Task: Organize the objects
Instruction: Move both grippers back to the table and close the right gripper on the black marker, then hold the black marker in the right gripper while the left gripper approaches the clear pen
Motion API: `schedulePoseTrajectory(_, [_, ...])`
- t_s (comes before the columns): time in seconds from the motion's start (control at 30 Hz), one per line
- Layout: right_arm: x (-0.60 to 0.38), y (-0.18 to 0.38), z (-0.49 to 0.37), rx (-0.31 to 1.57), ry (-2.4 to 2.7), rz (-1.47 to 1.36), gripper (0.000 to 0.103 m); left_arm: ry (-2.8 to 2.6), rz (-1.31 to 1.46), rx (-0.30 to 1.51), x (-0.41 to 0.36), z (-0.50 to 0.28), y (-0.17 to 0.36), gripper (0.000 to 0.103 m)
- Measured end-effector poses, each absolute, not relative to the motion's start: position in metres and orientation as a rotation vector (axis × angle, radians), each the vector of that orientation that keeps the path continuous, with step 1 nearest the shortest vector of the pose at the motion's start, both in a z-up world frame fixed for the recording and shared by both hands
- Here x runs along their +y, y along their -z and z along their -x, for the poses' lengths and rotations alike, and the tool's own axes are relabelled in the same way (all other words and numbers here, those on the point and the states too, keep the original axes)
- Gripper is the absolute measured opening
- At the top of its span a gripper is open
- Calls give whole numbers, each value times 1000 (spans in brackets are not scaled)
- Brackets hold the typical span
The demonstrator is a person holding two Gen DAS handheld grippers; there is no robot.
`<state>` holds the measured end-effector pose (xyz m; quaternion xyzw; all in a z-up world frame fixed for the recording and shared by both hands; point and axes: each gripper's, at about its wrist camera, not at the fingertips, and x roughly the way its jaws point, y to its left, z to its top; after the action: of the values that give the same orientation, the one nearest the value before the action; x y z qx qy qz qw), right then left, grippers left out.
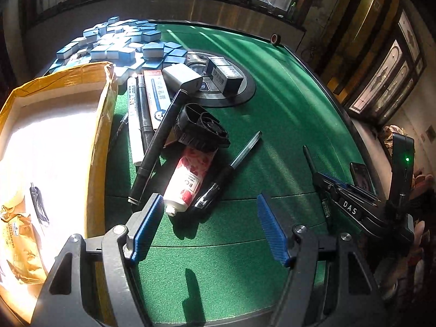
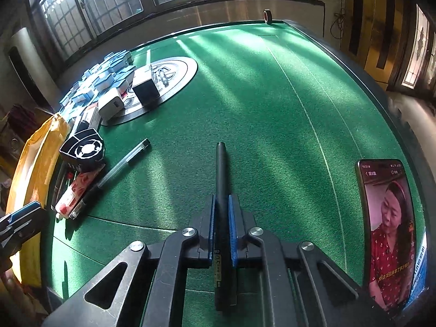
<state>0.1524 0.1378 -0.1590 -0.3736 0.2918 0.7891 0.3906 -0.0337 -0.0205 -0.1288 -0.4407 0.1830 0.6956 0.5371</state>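
Note:
My right gripper (image 2: 222,207) is shut on a black pen (image 2: 221,169) and holds it above the green table (image 2: 272,109); it also shows at the right of the left wrist view (image 1: 324,190). My left gripper (image 1: 209,207) is open and empty, just in front of a pink-and-white cream tube (image 1: 188,177) and a clear pen (image 1: 231,169). A black fan-like gadget (image 1: 201,128), a long black marker (image 1: 158,144), a white marker (image 1: 133,120) and a pen box (image 1: 155,92) lie in a pile beside a yellow cardboard box (image 1: 103,125).
A white charger (image 1: 182,77) and a black carton (image 1: 223,73) sit on the table's round centre plate (image 1: 245,90). Several blue-white mahjong tiles (image 1: 114,43) are heaped at the back left. A phone (image 2: 387,226) stands at the right edge. A tape roll (image 2: 267,16) is at the far edge.

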Motion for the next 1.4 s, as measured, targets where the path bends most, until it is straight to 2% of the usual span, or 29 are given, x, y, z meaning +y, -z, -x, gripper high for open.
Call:
schedulePoseTrajectory(0.37, [115, 161, -130, 709, -2090, 990, 8, -1653, 1052, 451, -18, 33, 132, 70])
schedulePoseTrajectory(0.8, [123, 160, -135, 811, -2092, 973, 8, -1644, 1047, 467, -14, 29, 134, 70])
schedulePoseTrajectory(1.4, [120, 160, -134, 794, -2107, 981, 8, -1614, 1024, 516, 7, 25, 142, 70])
